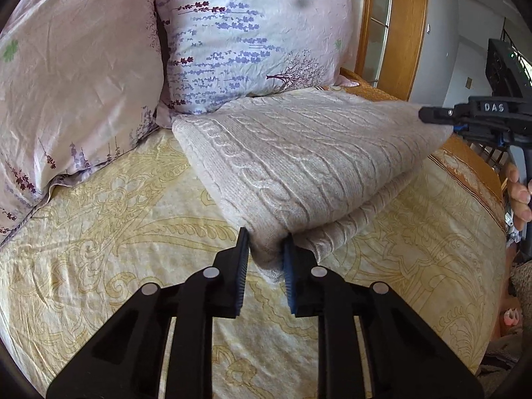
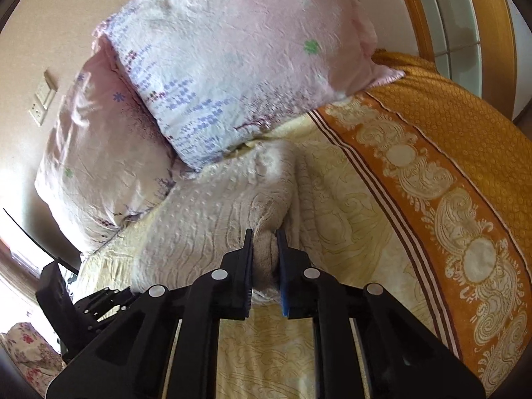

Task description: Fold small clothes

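Cream cable-knit sweater (image 1: 299, 166) lies folded on the bed (image 1: 116, 232), pillows (image 1: 249, 33) at 12 o'clock; left gripper (image 1: 266, 249) and right gripper (image 2: 265, 249) each clamp a corner.

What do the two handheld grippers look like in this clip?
Both the left gripper and the right gripper are black plastic linkages with round silver pivot pins, ribbed finger pads and a blue pad on one finger. The left wrist view shows white "DAS" lettering on the right gripper's body.

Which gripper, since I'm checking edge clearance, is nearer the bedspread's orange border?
Right. The right gripper pinches the knit sweater near the orange border; the left gripper pinches it mid-bedspread.
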Tool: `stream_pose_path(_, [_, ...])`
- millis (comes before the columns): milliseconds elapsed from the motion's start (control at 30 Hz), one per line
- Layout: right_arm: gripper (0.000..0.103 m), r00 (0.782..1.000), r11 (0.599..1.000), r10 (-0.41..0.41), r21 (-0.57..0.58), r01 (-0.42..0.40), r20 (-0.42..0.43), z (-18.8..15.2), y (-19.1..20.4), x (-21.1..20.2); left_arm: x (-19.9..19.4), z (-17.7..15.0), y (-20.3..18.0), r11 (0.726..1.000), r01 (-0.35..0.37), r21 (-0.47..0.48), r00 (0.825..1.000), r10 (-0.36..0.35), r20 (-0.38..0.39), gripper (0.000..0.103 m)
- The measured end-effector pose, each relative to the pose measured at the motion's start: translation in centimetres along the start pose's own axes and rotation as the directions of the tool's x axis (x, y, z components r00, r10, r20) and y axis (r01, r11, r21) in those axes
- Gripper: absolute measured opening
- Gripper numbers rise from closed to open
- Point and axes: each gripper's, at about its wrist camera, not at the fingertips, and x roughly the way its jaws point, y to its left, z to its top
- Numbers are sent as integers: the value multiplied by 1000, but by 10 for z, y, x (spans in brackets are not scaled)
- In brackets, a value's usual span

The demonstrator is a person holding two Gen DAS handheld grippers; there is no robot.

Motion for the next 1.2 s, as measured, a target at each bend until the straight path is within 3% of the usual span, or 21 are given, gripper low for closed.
stream_pose_path(167, [13, 997, 998, -15, 64, 19, -73, -14, -20, 16, 2, -1, 5, 999, 23, -29, 1000, -24, -4, 22])
stream_pose_path(467, [13, 996, 996, -7, 87, 15, -94, -20, -28, 21, 3, -2, 5, 999, 21, -39, 1000, -22, -10, 27])
stream_pose_path(567, [14, 995, 995, 4, 99, 6, -97, -18, -29, 20, -3, -1, 11, 995, 64, -70, 998, -64, 7, 28])
stream_pose_path(700, [26, 998, 994, -10, 108, 17, -64, -11, -29, 9, -24, -1, 38, 957, 209, -202, 975, -189, 113, 31])
stream_pose_path(767, [34, 999, 992, -11, 126, 16, -46, -5, -33, 6, -36, -2, 55, 930, 239, -278, 961, -187, 202, 54])
stream_pose_path(833, [35, 999, 990, -15, 143, 19, -35, 1, -36, 4, -42, -5, 70, 897, 274, -346, 948, -190, 257, 61])
stream_pose_path(900, [35, 999, 989, 2, 147, 3, -33, 5, -35, 4, -40, -6, 75, 881, 279, -383, 948, -189, 257, 66])
stream_pose_path(1067, [35, 999, 992, 16, 129, -10, -47, 9, -29, 12, -24, 0, 52, 923, 246, -295, 966, -210, 150, 71])
stream_pose_path(1133, [35, 999, 988, 28, 152, -21, -44, 14, -30, 16, -18, 2, 42, 940, 212, -267, 975, -187, 117, 74])
stream_pose_path(1200, [35, 999, 985, 35, 169, -28, -40, 23, -32, 22, -11, 3, 38, 943, 199, -267, 979, -179, 97, 75])
